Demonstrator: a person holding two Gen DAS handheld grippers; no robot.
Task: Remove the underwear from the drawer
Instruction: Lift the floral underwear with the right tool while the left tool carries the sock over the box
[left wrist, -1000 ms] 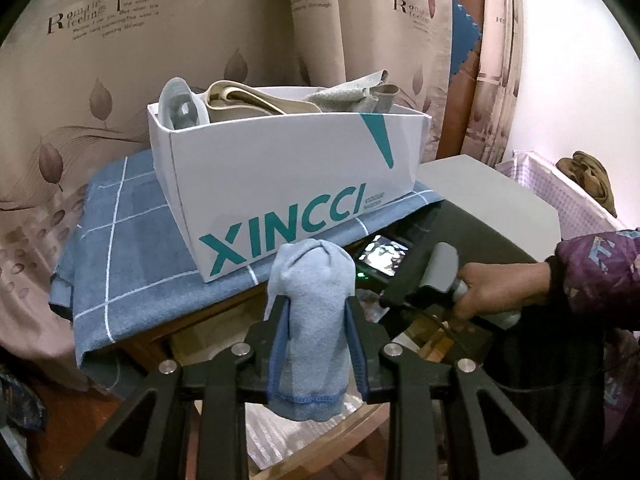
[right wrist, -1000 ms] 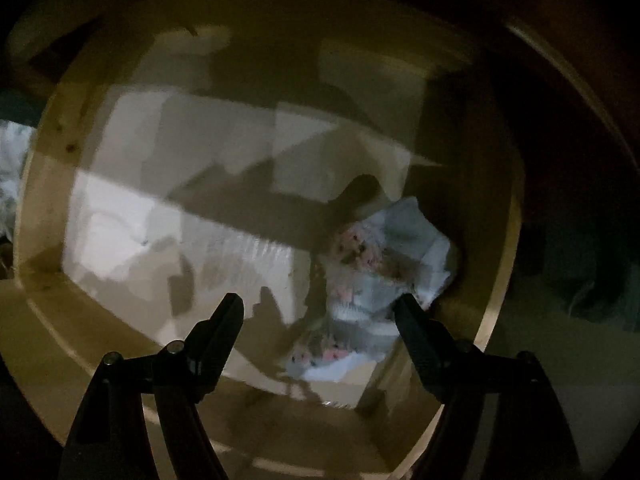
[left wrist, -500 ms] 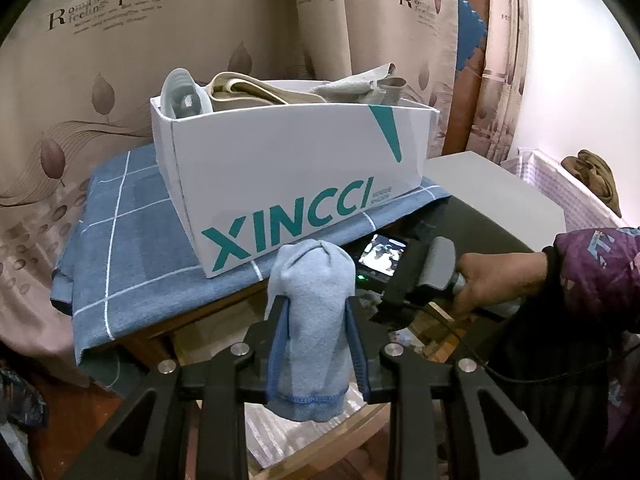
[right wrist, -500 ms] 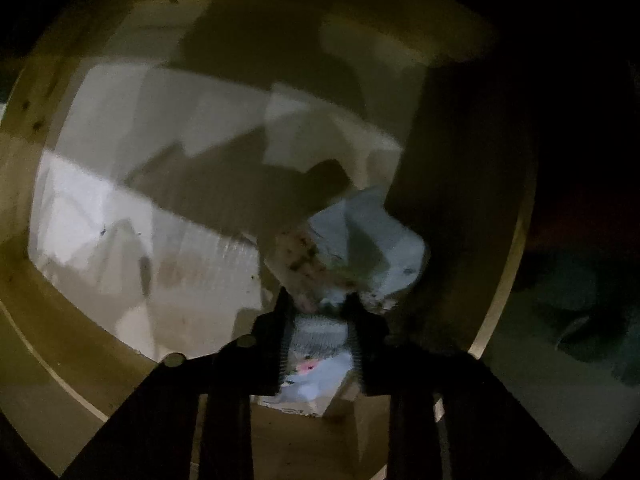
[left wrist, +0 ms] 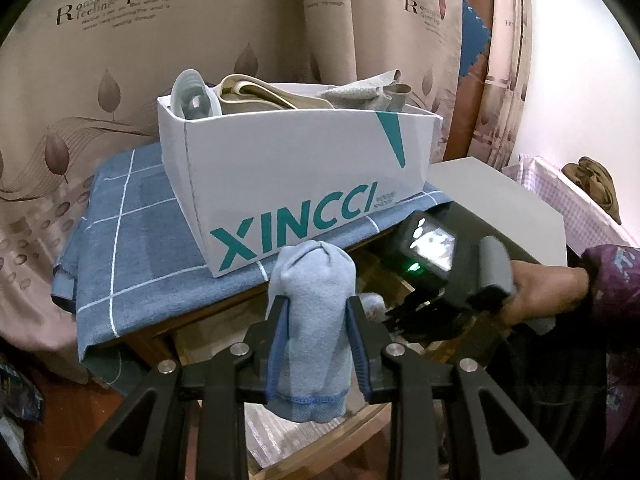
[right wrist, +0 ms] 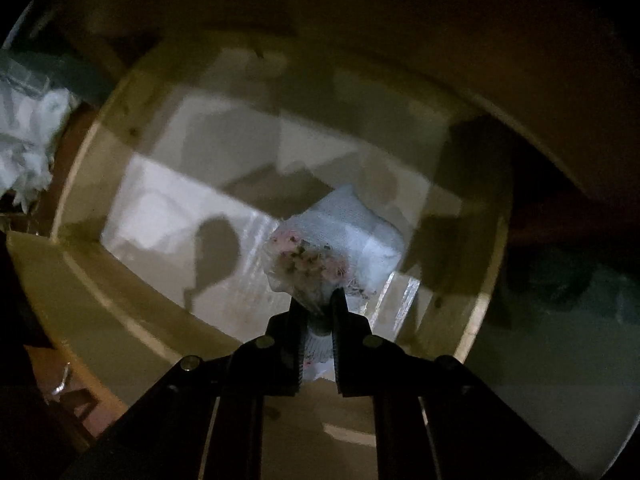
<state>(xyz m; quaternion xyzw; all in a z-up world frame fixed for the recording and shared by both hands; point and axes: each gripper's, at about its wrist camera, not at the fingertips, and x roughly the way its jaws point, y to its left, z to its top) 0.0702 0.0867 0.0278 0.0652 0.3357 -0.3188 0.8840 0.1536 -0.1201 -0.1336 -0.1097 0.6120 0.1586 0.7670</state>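
Note:
My left gripper (left wrist: 316, 304) is shut on a rolled light-blue piece of underwear (left wrist: 312, 320) and holds it upright in front of the table. In the left wrist view a person's hand (left wrist: 536, 296) holds the right gripper tool (left wrist: 424, 312) over the open drawer (left wrist: 280, 440) below the table top. In the right wrist view my right gripper (right wrist: 318, 300) is shut on a white piece of underwear with pink flowers (right wrist: 340, 240), lifted above the pale paper lining of the wooden drawer (right wrist: 88, 264).
A white XINCCI box (left wrist: 300, 184) with folded clothes stands on a blue checked cloth (left wrist: 132, 248) on the table. Patterned curtains (left wrist: 200, 40) hang behind. A grey surface (left wrist: 500, 196) and a lilac basket (left wrist: 572, 200) lie at the right.
The right gripper closed on the flowered underwear and lifted it off the drawer bottom. The left gripper kept still with the blue piece in it.

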